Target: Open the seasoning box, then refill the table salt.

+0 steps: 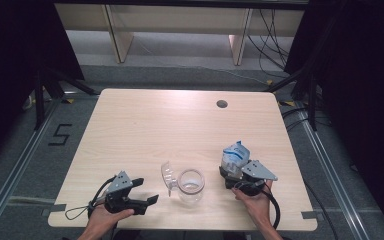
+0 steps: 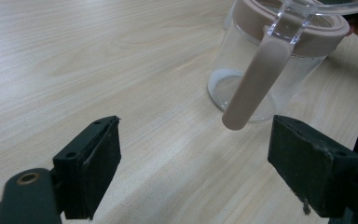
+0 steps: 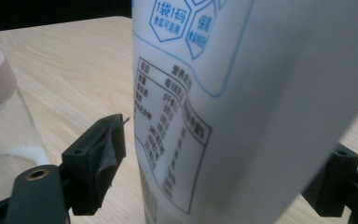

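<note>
I am holding my left gripper (image 2: 193, 161) with jaws spread wide above the wooden table (image 2: 74, 60), pointing at a clear glass jar (image 2: 242, 74) whose pinkish lid strap (image 2: 256, 86) is hanging down just ahead.

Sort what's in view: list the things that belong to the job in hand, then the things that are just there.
In the job:
- white printed pouch, between the right hand-held gripper's jaws
- clear jar with its hinged lid open
- left hand-held gripper, open, near the jar

Just there:
- table with its cable hole
- floor marking "5"
</note>
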### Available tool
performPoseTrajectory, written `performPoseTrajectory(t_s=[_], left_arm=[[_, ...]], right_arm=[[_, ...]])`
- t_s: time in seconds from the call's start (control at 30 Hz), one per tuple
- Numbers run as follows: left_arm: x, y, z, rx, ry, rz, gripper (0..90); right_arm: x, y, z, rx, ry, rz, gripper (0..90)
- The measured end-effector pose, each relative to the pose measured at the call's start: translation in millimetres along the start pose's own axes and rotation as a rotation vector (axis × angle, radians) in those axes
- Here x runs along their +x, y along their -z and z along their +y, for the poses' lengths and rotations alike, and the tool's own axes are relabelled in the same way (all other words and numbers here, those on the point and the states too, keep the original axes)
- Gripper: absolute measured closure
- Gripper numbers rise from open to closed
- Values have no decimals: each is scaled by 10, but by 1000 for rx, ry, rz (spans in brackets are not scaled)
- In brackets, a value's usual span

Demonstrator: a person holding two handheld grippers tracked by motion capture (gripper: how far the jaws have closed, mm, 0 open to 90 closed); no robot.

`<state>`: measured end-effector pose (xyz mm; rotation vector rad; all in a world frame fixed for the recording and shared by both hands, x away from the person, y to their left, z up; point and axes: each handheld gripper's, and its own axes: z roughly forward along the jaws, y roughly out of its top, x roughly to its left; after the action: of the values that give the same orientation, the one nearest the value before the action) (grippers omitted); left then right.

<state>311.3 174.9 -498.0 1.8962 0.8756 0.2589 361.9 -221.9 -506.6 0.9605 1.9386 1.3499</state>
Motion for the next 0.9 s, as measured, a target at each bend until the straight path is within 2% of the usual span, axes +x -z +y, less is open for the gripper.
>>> performPoseTrajectory(t_s=[0.03,0.07,0.1,0.13,0.2,0.23,0.3,0.37,0.47,0.57,0.6,0.63,0.67,0.7,0.73,0.83,0.9], left_arm=[[-4,-3,-1,-5,5,-1,166],[2,0,-1,-1,0,-2,166],[4,1,-1,1,-2,-3,166],[5,2,-2,0,-2,-3,166],[2,1,-2,-2,-1,-3,166],[-1,1,-2,-2,1,-2,166],[0,-5,-3,-3,2,-12,166],[-6,2,-1,3,-3,-1,166],[2,-2,-4,0,-1,-6,166],[-9,-3,-3,4,-3,-2,166],[-9,2,-2,9,-9,-3,166],[-11,-5,-7,-2,-10,-9,166],[-9,-4,-7,0,-10,-17,166],[-13,-3,-7,-3,-9,-12,166],[-8,-1,-2,2,-11,-18,166],[-12,-5,-9,-2,-10,-17,166],[-18,2,-13,1,2,-16,166]], right_arm=[[18,10,-2,14,-24,-10,197],[7,-5,0,8,-14,-2,199],[13,-7,0,9,-25,2,201],[13,-15,-2,-3,-20,-8,201],[1,-33,-6,-1,-10,21,203],[-3,-42,-5,-5,-1,5,204],[5,-58,-12,-11,-18,13,208],[7,-52,-11,-1,-20,3,212],[8,-56,-12,-6,-18,0,218],[9,-60,-15,-7,-14,1,223],[5,-69,-16,-9,-11,17,227],[11,-68,-17,-1,-12,15,229],[15,-85,-22,-17,-4,19,230],[20,-84,-22,-2,-14,25,230],[16,-90,-24,-11,-1,4,232],[20,-106,-28,0,-6,25,241],[1,-125,-34,-21,20,13,246]])
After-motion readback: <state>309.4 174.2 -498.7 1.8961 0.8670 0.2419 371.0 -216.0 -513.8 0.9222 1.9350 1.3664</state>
